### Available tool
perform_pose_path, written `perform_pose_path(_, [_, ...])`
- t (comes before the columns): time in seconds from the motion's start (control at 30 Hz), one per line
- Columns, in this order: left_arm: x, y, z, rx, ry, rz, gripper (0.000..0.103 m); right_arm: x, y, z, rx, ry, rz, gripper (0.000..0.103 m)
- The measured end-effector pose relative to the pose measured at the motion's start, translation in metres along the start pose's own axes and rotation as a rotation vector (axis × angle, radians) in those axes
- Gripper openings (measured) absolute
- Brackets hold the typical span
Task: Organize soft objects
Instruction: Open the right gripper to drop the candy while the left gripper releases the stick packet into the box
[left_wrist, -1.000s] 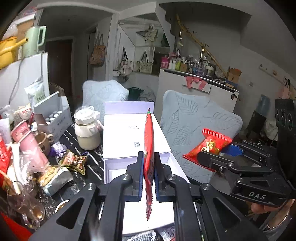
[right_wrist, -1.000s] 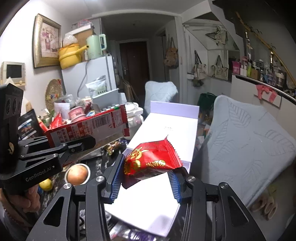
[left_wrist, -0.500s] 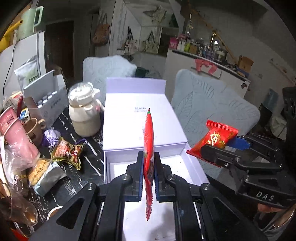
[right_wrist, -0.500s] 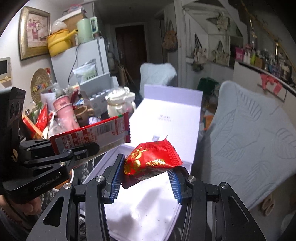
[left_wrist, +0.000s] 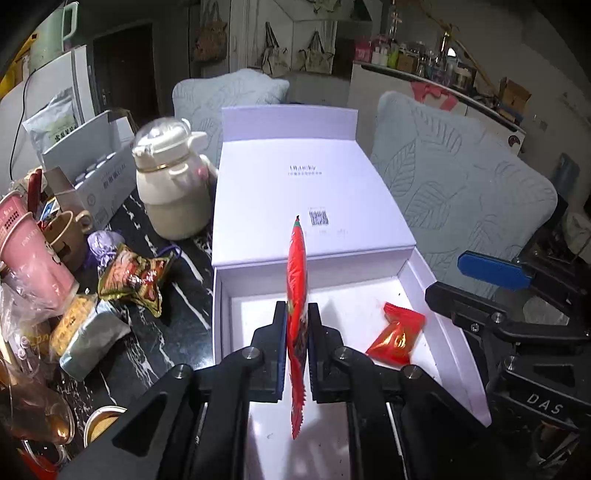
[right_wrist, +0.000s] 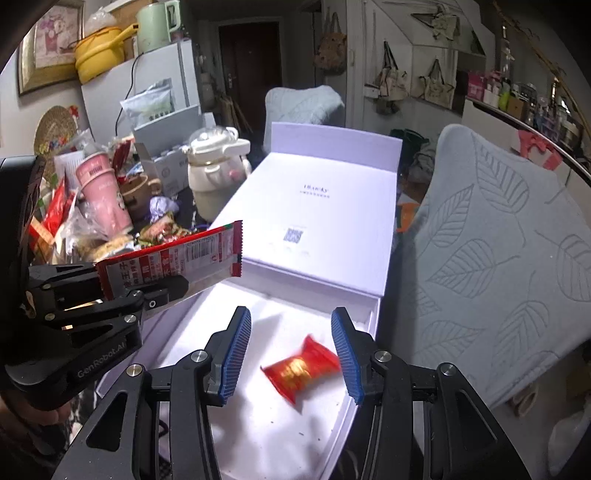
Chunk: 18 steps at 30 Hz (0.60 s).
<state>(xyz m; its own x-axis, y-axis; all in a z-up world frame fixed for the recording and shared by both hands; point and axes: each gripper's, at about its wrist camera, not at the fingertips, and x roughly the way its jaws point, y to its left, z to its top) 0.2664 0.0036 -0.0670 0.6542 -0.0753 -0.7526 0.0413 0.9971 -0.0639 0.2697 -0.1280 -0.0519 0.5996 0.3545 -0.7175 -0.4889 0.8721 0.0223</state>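
Two grippers hang over the open white box (right_wrist: 373, 317). Left gripper (left_wrist: 297, 325) is clamped on a long red snack packet (left_wrist: 297, 280), held edge-on toward twelve o'clock. Right gripper (right_wrist: 291, 354) stands apart, with the small red packet (right_wrist: 301, 367) lying on the box floor between its fingers.

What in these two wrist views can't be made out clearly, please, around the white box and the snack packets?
- Small red packet: motion-blurred in the right wrist view, print unreadable; whether it has settled in the white box cannot be told.
- Long red packet: edge-on in the left wrist view, face hidden; the left gripper covers its middle.
- Box's near end: cut off by the bottom edge and the right gripper.
- Lid lettering: too small.
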Motion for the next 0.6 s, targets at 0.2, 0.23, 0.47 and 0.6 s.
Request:
perform_pose_path(0.2, [0.017,0.002,-0.006,-0.023,0.096,0.042,0.010,0.002,-0.004,-0.004,0.021,0.026,-0.019,0.062])
perform_pose_path(0.23, [0.017,0.002,-0.007,-0.023,0.097,0.048,0.010,0.001,-0.004,-0.005,0.020,0.028,-0.022,0.062])
perform_pose_path(0.47, [0.012,0.000,-0.010,0.000,0.104,0.092,0.011,-0.005,-0.005,-0.008,0.020,0.036,-0.041,0.065])
perform_pose_path(0.6, [0.007,-0.001,-0.011,0.001,0.111,0.101,0.011,-0.011,-0.004,-0.008,0.023,0.036,-0.044,0.065])
